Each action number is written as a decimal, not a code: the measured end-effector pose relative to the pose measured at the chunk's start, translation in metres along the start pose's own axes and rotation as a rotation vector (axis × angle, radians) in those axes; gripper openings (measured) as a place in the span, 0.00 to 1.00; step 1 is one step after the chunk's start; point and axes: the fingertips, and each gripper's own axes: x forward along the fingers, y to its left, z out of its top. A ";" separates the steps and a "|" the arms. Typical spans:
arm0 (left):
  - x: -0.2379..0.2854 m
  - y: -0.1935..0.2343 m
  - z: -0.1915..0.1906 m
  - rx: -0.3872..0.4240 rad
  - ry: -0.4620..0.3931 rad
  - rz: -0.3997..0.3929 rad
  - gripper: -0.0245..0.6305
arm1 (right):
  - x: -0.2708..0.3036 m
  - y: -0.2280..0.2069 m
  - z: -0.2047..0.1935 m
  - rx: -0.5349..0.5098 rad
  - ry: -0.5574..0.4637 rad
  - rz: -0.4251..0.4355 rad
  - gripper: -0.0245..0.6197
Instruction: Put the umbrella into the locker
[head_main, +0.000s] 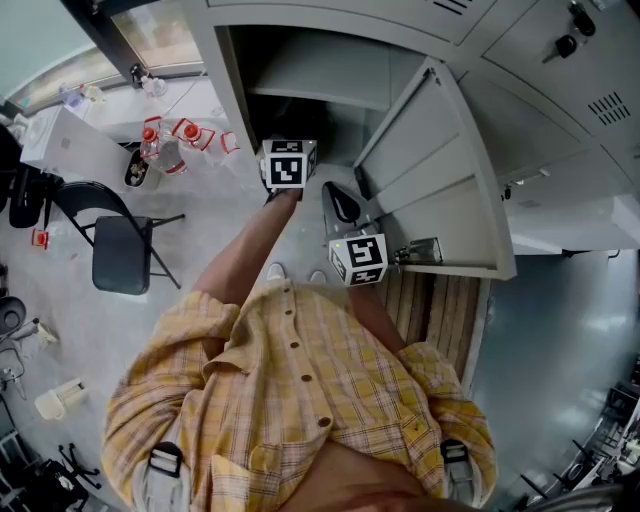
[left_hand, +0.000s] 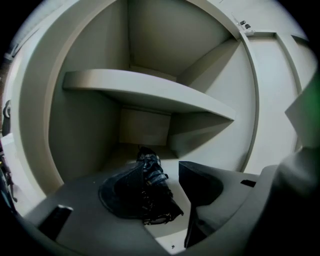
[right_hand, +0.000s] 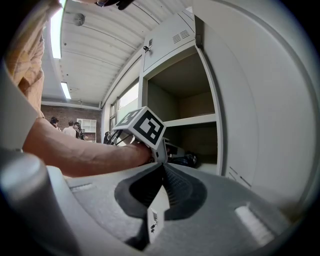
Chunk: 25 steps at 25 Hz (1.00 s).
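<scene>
The folded dark umbrella (left_hand: 152, 182) lies on the floor of the open grey locker (left_hand: 85, 130), below its shelf (left_hand: 150, 92). My left gripper (left_hand: 162, 192) reaches into that compartment with its jaws wide apart. The umbrella rests beside the left jaw, and a gap shows between it and the right jaw. In the head view the left gripper's marker cube (head_main: 288, 163) sits at the locker mouth. My right gripper (right_hand: 162, 172) is outside, near the open door (head_main: 440, 180), with its jaws together on nothing. From there the umbrella (right_hand: 189, 160) shows past the left gripper's marker cube (right_hand: 142, 125).
The locker door (right_hand: 260, 110) stands open on the right. A black folding chair (head_main: 120, 250) and bottles with red caps (head_main: 170, 135) are on the floor to the left. A striped mat (head_main: 440, 310) lies under the door. People (right_hand: 70, 127) stand far off.
</scene>
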 end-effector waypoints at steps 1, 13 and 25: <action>-0.002 0.000 0.000 0.000 -0.009 0.002 0.38 | 0.000 0.001 0.000 0.000 0.000 0.001 0.03; -0.035 -0.010 0.009 0.042 -0.060 -0.005 0.24 | -0.004 0.006 0.002 0.000 -0.003 0.012 0.03; -0.070 -0.013 0.005 0.012 -0.091 -0.007 0.11 | -0.005 0.009 0.001 0.001 -0.009 0.028 0.03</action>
